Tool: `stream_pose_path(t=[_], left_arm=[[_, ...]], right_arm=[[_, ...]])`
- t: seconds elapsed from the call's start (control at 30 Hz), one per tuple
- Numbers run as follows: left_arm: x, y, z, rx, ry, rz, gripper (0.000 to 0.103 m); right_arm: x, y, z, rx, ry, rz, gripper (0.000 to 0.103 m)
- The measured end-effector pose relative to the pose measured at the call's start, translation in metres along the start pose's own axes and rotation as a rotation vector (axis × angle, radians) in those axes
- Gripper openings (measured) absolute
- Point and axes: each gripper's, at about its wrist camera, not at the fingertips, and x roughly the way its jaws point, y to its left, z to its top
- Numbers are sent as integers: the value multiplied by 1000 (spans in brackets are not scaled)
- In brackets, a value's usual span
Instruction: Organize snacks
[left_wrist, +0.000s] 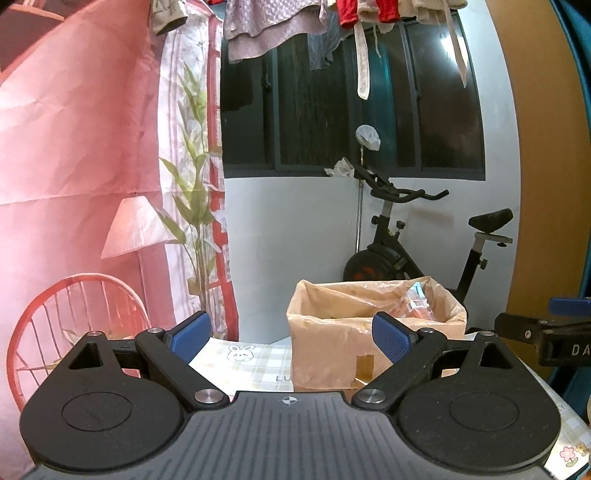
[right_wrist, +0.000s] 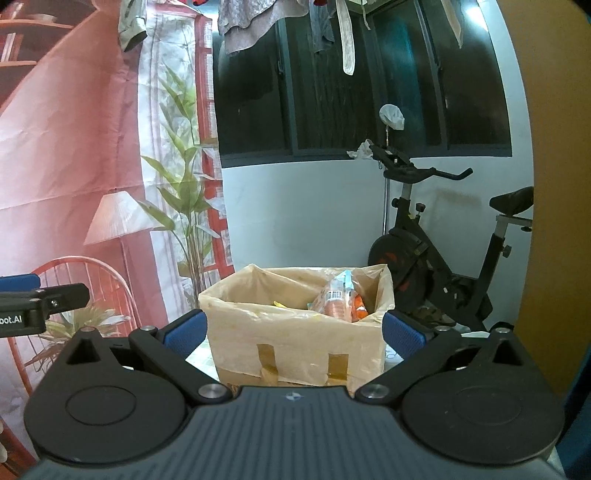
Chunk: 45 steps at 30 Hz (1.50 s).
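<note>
A cardboard box lined with a clear plastic bag (right_wrist: 295, 332) stands on the table ahead of both grippers; it also shows in the left wrist view (left_wrist: 332, 343). Snack packets (right_wrist: 341, 299) in clear and orange wrappers lie inside it at the right; they show in the left wrist view (left_wrist: 417, 302) too. My left gripper (left_wrist: 291, 338) is open and empty, just short of the box's left side. My right gripper (right_wrist: 293, 334) is open and empty, its fingers spread on either side of the box's near face.
The table has a checked cloth with a rabbit print (left_wrist: 240, 354). A black exercise bike (right_wrist: 443, 258) stands behind the box by a dark window. A pink printed backdrop (left_wrist: 74, 166) hangs at the left. Laundry hangs overhead.
</note>
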Motion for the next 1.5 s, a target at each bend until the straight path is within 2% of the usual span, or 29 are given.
stream_pose_path(t=[0.73, 1.5], left_arm=[[-8, 4, -5, -28, -4, 37, 95], [-8, 8, -5, -45, -3, 34, 95]], right_arm=[[-2, 9, -3, -13, 13, -6, 103], [-2, 9, -4, -16, 14, -10, 103]])
